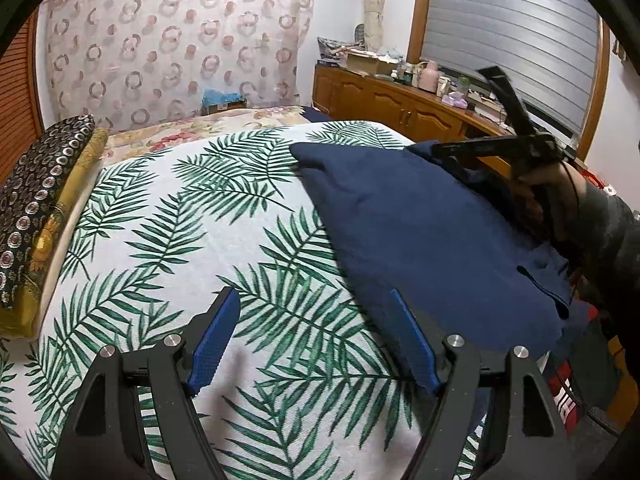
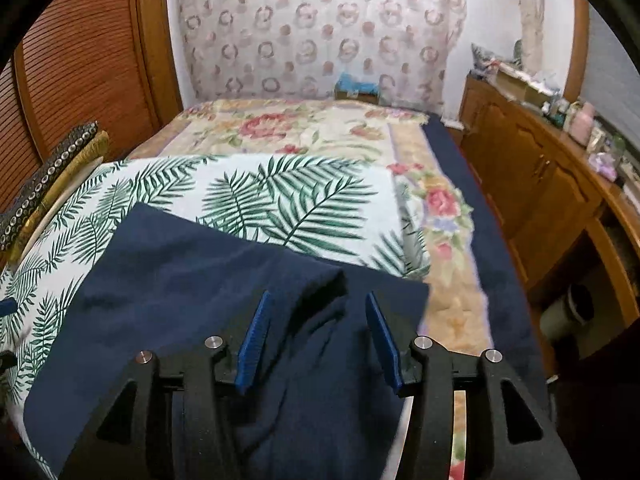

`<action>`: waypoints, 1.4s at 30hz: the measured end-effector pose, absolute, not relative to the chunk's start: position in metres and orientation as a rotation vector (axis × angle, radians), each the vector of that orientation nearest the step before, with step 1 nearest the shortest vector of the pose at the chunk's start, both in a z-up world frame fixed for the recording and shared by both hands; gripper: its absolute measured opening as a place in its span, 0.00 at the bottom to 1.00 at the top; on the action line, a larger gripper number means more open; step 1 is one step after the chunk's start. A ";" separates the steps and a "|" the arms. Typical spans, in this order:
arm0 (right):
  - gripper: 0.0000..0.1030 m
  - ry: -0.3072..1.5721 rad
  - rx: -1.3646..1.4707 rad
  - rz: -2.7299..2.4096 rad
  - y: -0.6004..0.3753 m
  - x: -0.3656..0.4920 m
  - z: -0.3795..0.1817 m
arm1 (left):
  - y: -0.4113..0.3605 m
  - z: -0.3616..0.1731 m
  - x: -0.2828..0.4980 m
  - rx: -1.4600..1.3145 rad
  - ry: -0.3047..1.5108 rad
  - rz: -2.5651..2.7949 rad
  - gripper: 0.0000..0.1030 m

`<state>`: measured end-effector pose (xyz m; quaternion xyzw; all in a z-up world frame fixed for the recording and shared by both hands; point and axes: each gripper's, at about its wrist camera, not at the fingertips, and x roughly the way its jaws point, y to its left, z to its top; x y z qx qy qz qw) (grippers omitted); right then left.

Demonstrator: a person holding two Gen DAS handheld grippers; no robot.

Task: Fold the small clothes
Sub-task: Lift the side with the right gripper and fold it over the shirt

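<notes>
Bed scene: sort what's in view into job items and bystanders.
Job:
- navy garment
- left claw
- right claw

Lying about:
- leaf-print cloth
- floral blanket
- patterned cushions
- clutter on wooden cabinet

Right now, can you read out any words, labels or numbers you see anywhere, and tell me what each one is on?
None can be read.
Red cloth under the navy garment: white letters, cut off, unreadable.
Clutter on the cabinet: any labels too small and blurred.

left gripper: fingers apart; right gripper: fingers seemingly parted
</notes>
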<state>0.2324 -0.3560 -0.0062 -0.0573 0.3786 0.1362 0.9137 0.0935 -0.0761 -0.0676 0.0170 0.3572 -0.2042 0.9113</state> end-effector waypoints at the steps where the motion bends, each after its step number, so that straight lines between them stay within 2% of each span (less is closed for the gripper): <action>1: 0.50 0.786 -0.114 0.283 -0.356 0.237 -0.007 | -0.078 -0.068 0.093 0.036 0.739 -0.424 0.75; 4: 0.49 0.799 -0.097 0.302 -0.361 0.247 -0.004 | -0.083 -0.068 0.092 0.045 0.748 -0.437 0.75; 6: 0.40 0.800 -0.093 0.315 -0.362 0.250 -0.003 | -0.086 -0.069 0.092 0.052 0.752 -0.442 0.75; 7: 0.30 0.800 -0.094 0.323 -0.364 0.249 -0.002 | -0.087 -0.070 0.091 0.054 0.756 -0.446 0.75; 10: 0.11 0.769 -0.097 0.330 -0.365 0.241 0.000 | -0.091 -0.072 0.091 0.056 0.766 -0.457 0.75; 14: 0.05 0.708 -0.096 0.272 -0.370 0.232 0.006 | -0.094 -0.074 0.090 0.066 0.780 -0.465 0.75; 19: 0.05 0.722 -0.087 0.098 -0.394 0.234 0.008 | -0.098 -0.079 0.089 0.081 0.801 -0.472 0.75; 22: 0.10 0.710 -0.070 0.109 -0.404 0.226 0.014 | -0.099 -0.079 0.089 0.084 0.804 -0.475 0.75; 24: 0.16 0.696 -0.073 0.129 -0.406 0.213 0.020 | -0.100 -0.079 0.087 0.085 0.804 -0.478 0.75; 26: 0.30 0.684 -0.087 0.140 -0.404 0.198 0.025 | -0.101 -0.079 0.085 0.086 0.806 -0.481 0.75; 28: 0.38 0.678 -0.094 0.159 -0.398 0.178 0.027 | -0.102 -0.079 0.082 0.088 0.808 -0.485 0.75; 36: 0.39 0.682 -0.232 0.289 -0.370 0.081 0.013 | -0.104 -0.080 0.068 0.096 0.814 -0.501 0.75; 42: 0.39 0.762 -0.209 0.359 -0.371 0.043 -0.013 | -0.103 -0.082 0.062 0.091 0.821 -0.506 0.75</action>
